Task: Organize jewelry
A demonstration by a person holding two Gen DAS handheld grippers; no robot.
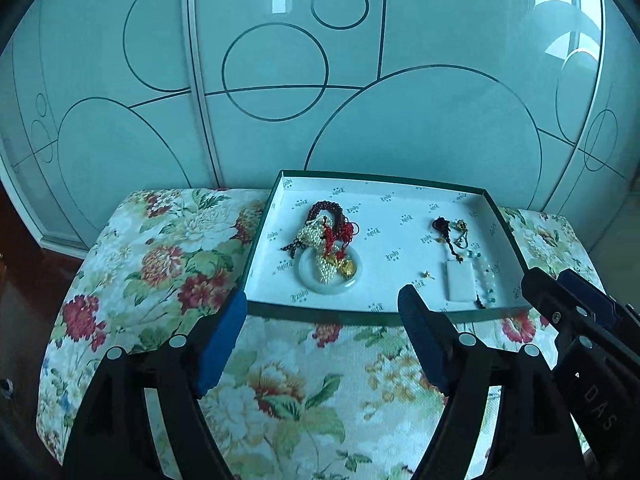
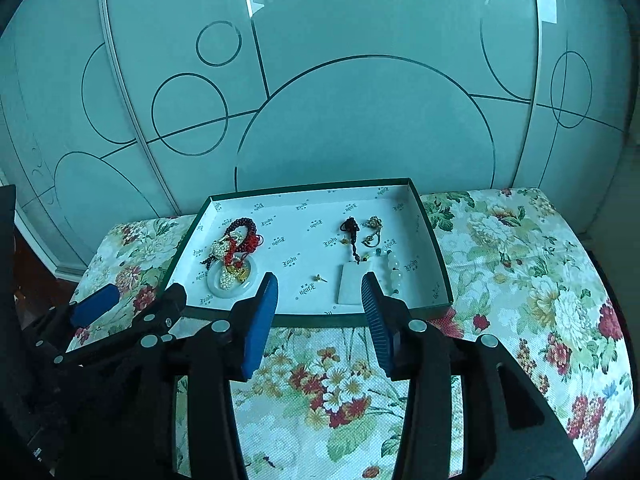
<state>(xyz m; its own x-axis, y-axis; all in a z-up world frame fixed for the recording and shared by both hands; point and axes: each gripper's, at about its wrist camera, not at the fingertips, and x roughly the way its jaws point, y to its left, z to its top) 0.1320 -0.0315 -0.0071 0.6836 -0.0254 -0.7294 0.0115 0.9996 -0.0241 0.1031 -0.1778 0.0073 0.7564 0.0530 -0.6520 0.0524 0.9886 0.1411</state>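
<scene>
- Lay all inside the shallow green-rimmed box (image 1: 256, 248): to its left a heap of pale jade bangle (image 1: 306, 278), pearl strand (image 1: 310, 235), dark red bead string (image 1: 325, 208) and gold charm (image 1: 346, 267), piled and interlaced.
- Lay to the box's right a looser group: white tablet pendant (image 1: 460, 285) on a dark cord (image 1: 442, 225), pale bead bracelet (image 1: 489, 276) just beside it, a small gold chain (image 1: 462, 229) behind.
- Sat alone between the two groups, a tiny gold stud (image 1: 428, 275).
- Rested the box on the flower-clothed bench (image 1: 160, 260), backed by frosted sliding doors (image 1: 280, 80).
- Hovered short of the near rim, left tool (image 1: 324, 300) spread wide and holding nothing, facing the heap.
- Hung likewise beside it, right tool (image 2: 320, 284) spread and bare, facing the stud and the pendant.
- Fitted two readings: pieces gathered into the box with the sorting over, or a tangle waiting to be parted; not settled here.
- Judged, for any lift from the heap: better to pinch a cord or strand than the smooth bangle, and to rise slowly, since interlaced pieces would likely drag along.
- Judged the stud hardest to pinch: small, flat on the liner, needing fingertips low and well centred.
</scene>
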